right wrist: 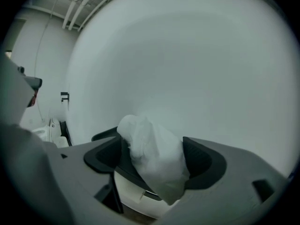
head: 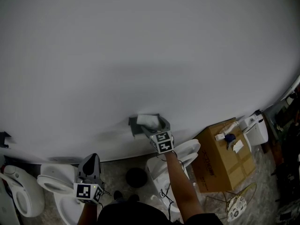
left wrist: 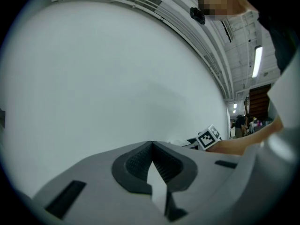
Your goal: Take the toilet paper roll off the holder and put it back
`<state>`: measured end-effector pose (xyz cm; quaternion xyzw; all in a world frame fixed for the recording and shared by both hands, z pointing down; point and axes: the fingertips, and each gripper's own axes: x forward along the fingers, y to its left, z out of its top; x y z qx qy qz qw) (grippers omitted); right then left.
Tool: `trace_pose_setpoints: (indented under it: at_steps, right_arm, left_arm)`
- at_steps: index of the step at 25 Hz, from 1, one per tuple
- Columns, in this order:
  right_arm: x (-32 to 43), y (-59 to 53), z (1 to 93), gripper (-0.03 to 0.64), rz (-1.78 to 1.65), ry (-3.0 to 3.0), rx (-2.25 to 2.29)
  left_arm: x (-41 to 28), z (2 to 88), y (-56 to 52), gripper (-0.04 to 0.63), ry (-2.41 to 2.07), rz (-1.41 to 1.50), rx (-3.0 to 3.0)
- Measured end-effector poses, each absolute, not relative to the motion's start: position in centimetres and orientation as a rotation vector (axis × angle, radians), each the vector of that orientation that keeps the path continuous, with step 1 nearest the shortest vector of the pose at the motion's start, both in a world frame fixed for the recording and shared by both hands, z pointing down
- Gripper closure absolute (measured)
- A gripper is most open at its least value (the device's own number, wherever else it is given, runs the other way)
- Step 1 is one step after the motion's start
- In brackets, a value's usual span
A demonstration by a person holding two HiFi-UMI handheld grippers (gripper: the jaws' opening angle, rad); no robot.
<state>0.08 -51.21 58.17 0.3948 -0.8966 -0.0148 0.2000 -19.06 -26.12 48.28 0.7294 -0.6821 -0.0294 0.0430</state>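
From the head view, your right forearm (head: 185, 191) reaches up and forward from the bottom edge to the white wall (head: 150, 50). The right gripper (head: 152, 125) is at the dark holder (head: 133, 125), and its marker cube (head: 163, 142) faces the camera. The toilet paper roll (head: 148, 120) shows as a pale lump between the jaws, right at the holder. This view does not show whether it hangs on the holder or has come free. Your left gripper (head: 89, 170) is held low and well to the left, pointing towards the wall, above a toilet (head: 56, 182). Another toilet (head: 185, 153) stands under your right arm, with a cardboard box (head: 225, 163) beside it.

In the left gripper view, the left gripper (left wrist: 152, 143) points level at the bare wall. Its jaws are pressed together at the tips with nothing between them. At the right, your other arm stretches to the wall, with the right gripper's cube at its end.

In the right gripper view, the right gripper (right wrist: 150, 142) tilts slightly down towards the wall. Its jaws stand fairly wide, and the crumpled white roll (right wrist: 157, 163) fills the gap, with a pad lying against each side. You are gripping the roll. A dark part of the holder shows behind and below it.
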Motion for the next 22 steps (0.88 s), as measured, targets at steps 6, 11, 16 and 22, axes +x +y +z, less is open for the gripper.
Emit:
trace_pose_setpoints:
  at_steps: [6,11,16,22]
  right_arm:
    - [0.2,-51.2,58.4,0.253,-0.054,-2.491,1.107]
    - [0.0,-50.9,58.3,0.262,-0.103,-2.47,1.103]
    - [-0.5,-50.1,57.7,0.268,-0.114,-2.491,1.102]
    - [0.6,-50.1,58.2,0.27,-0.076,-2.508,1.145]
  left_arm:
    - [-19.5,48.5,-25.9,0.592,-2.087,-0.081,2.229]
    - [-19.5,48.4,-25.9,0.592,-2.084,-0.076,2.234]
    - [-19.8,48.6,-25.6,0.592,-2.086,-0.075,2.231]
    - [-20.0,48.5,-25.4,0.592,-2.092,-0.077,2.229]
